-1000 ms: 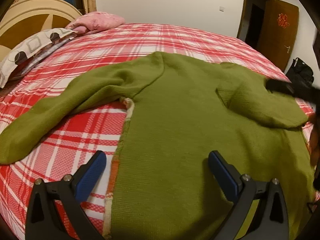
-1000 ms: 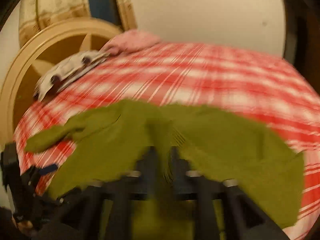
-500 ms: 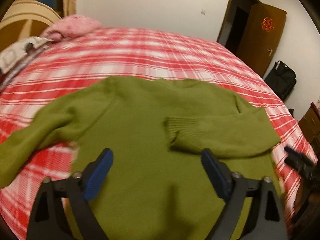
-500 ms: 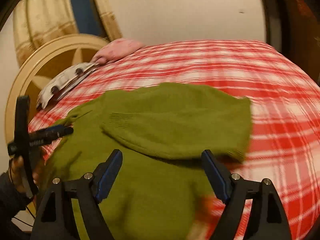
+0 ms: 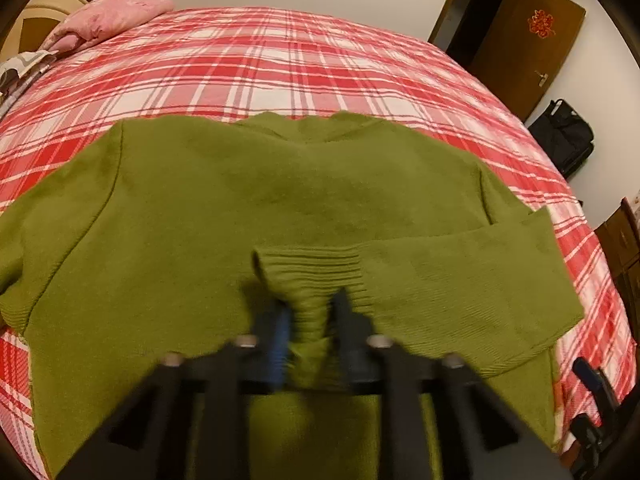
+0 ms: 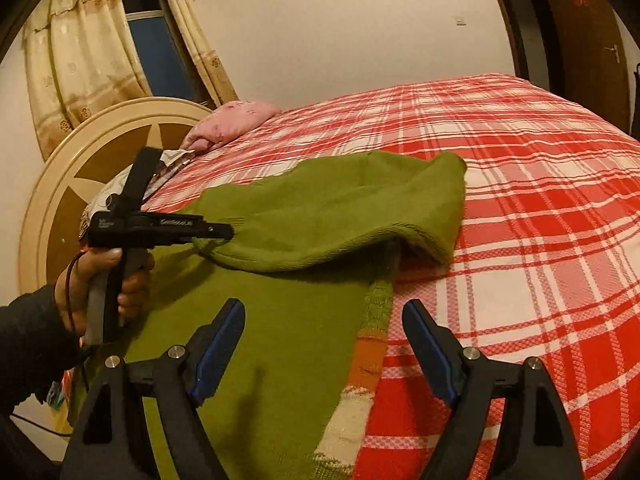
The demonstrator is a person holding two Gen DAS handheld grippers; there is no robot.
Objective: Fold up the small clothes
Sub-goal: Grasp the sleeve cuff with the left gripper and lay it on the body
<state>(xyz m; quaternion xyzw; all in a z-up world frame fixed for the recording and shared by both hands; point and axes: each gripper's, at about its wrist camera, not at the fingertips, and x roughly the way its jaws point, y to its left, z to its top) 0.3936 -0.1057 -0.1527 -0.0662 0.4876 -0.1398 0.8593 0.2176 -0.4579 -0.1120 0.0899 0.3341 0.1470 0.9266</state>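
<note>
A green knit sweater (image 5: 280, 184) lies spread on the red plaid bed (image 5: 280, 60). Its right sleeve is folded across the body, ending in a ribbed cuff (image 5: 308, 268). My left gripper (image 5: 310, 320) is closing its jaws, and the cuff fabric is bunched between the pads. The right wrist view shows the same left gripper (image 6: 224, 233), held by a hand, pinching the tip of the folded sleeve (image 6: 340, 216). My right gripper (image 6: 324, 344) stands open over the sweater's (image 6: 288, 340) side edge with nothing between its fingers.
A pink pillow (image 5: 108, 16) and a patterned pillow (image 5: 20, 68) lie at the head of the bed by the round headboard (image 6: 80, 168). Beyond the far right side are a brown door (image 5: 524, 40) and a black bag (image 5: 564, 136).
My left gripper moved across the sweater to the folded sleeve's cuff and closed on it. My right gripper let go of the sleeve, opened and drew back toward the sweater's edge.
</note>
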